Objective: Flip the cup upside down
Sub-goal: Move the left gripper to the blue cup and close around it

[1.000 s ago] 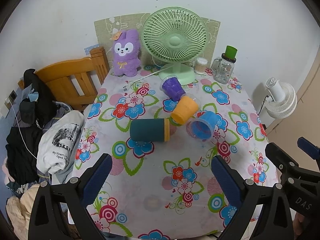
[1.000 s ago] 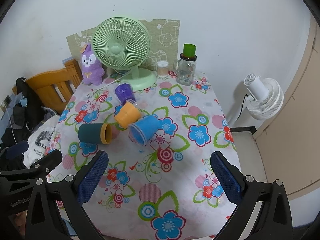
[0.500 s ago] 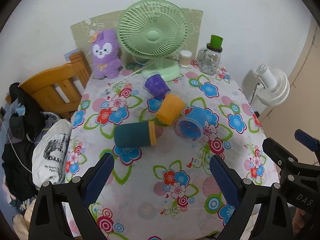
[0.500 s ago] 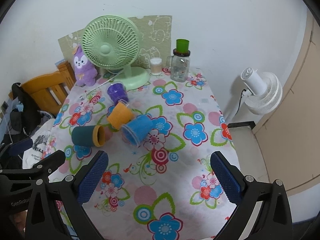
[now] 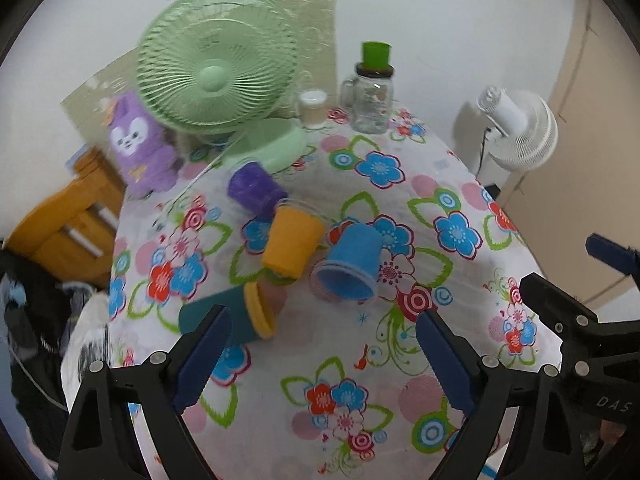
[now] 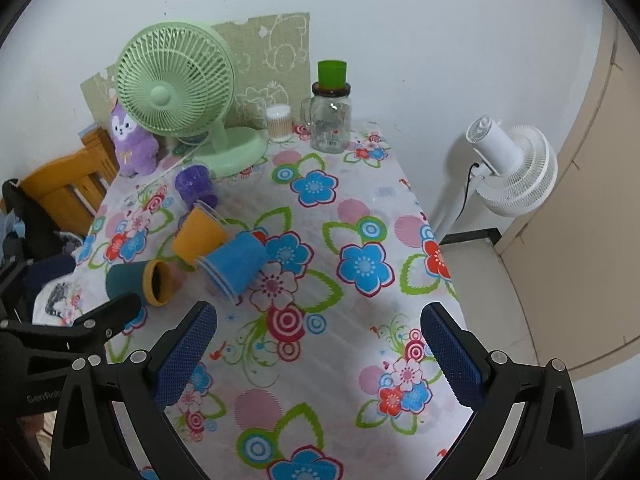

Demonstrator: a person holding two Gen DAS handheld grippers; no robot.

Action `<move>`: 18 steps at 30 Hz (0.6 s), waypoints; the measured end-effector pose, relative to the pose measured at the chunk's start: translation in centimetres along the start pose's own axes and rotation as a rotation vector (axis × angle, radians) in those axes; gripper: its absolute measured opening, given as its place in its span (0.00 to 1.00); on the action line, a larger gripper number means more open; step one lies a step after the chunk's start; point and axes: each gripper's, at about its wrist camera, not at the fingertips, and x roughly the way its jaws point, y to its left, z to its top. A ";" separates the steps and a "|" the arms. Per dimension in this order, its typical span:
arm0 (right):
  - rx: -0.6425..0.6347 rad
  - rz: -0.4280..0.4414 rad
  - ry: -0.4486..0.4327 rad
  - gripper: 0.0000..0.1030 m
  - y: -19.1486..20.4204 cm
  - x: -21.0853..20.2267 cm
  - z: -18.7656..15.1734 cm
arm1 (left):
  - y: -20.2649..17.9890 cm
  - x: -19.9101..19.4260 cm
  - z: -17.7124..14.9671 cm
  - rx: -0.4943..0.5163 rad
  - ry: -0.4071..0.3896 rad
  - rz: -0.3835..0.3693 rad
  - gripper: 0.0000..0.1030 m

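**Four cups lie on the flowered table**

We hold the left gripper [image 5: 320, 354] and the right gripper [image 6: 320, 354] with jaws wide apart, gripping nothing. In front of the green fan [image 6: 176, 92] lie the purple cup [image 6: 196, 184], orange cup [image 6: 198, 236], blue cup [image 6: 234, 266] and teal cup [image 6: 132, 282]. In the left wrist view a left finger [image 5: 204, 356] partly hides the teal cup.

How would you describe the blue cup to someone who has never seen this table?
Start at the green fan and follow the row of toppled cups toward the camera. The blue cup lies beside the orange cup, the only blue one, its mouth toward the camera.
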 end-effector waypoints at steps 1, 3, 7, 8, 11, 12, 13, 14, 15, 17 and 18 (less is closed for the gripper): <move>-0.005 0.002 0.005 1.00 -0.1 0.5 0.1 | -0.1 0.5 0.2 0.011 0.007 -0.007 0.92; -0.006 0.010 0.010 1.00 -0.5 1.3 0.3 | -0.3 1.7 0.8 0.034 0.023 -0.029 0.92; 0.026 0.015 0.025 1.00 -1.6 3.5 0.9 | -1.1 3.9 1.8 0.103 0.040 -0.038 0.92; 0.034 0.014 0.033 1.00 -1.9 4.1 1.0 | -1.4 4.4 2.0 0.125 0.043 -0.035 0.92; 0.046 0.013 0.051 1.00 -2.5 5.7 1.3 | -2.1 5.9 2.6 0.173 0.058 -0.037 0.92; 0.049 0.016 0.056 1.00 -2.7 6.2 1.4 | -2.4 6.4 2.7 0.186 0.065 -0.042 0.92; 0.051 0.017 0.060 1.00 -2.8 6.7 1.5 | -2.6 6.8 2.8 0.195 0.070 -0.045 0.92; 0.052 0.017 0.064 1.00 -3.0 7.2 1.6 | -3.0 7.4 3.0 0.212 0.077 -0.049 0.92; 0.052 0.018 0.068 1.00 -3.1 7.8 1.7 | -3.3 7.8 3.1 0.221 0.080 -0.050 0.92; 0.053 0.020 0.076 1.00 -3.3 8.6 1.8 | -3.8 9.0 3.3 0.244 0.088 -0.047 0.92; 0.053 0.022 0.079 1.00 -3.4 9.0 1.8 | -4.0 9.6 3.4 0.251 0.093 -0.043 0.92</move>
